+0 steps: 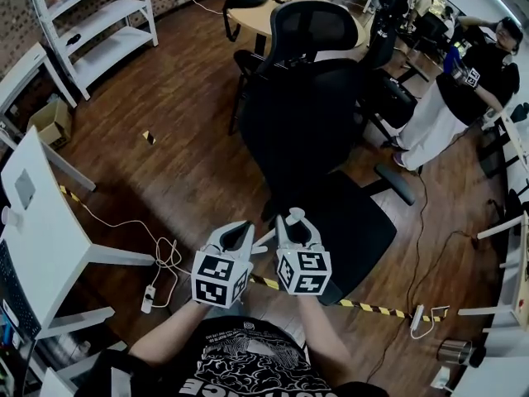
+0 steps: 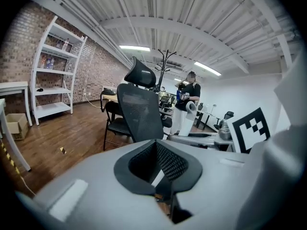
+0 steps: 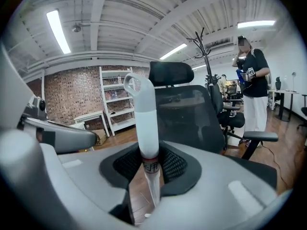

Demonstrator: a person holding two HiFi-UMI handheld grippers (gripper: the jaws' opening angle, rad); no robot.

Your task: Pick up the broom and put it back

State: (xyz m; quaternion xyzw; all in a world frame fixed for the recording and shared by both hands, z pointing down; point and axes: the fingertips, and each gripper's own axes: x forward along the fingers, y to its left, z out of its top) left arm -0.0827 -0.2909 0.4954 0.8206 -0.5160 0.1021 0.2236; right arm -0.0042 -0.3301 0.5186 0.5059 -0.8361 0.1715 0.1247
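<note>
The broom's white grip [image 3: 143,123], with a loop at its top, stands upright between my right gripper's [image 3: 146,176] jaws, which are shut on it. A thinner silver pole with a red band continues below. In the head view the loop [image 1: 295,216] pokes up out of the right gripper [image 1: 296,222], and a short piece of pole [image 1: 263,240] slants down toward the left gripper [image 1: 236,230] close beside it. The broom's head is hidden. The left gripper's [image 2: 160,176] jaws stand close together with a thin white sliver in the gap; contact is unclear.
A black office chair [image 1: 314,114] stands directly ahead of both grippers. A white desk [image 1: 50,213] is at the left, with a power strip and cable [image 1: 149,298] on the wood floor. Hazard tape [image 1: 364,306] crosses the floor. White shelves [image 1: 99,23] are far left. A person [image 1: 463,98] stands far right.
</note>
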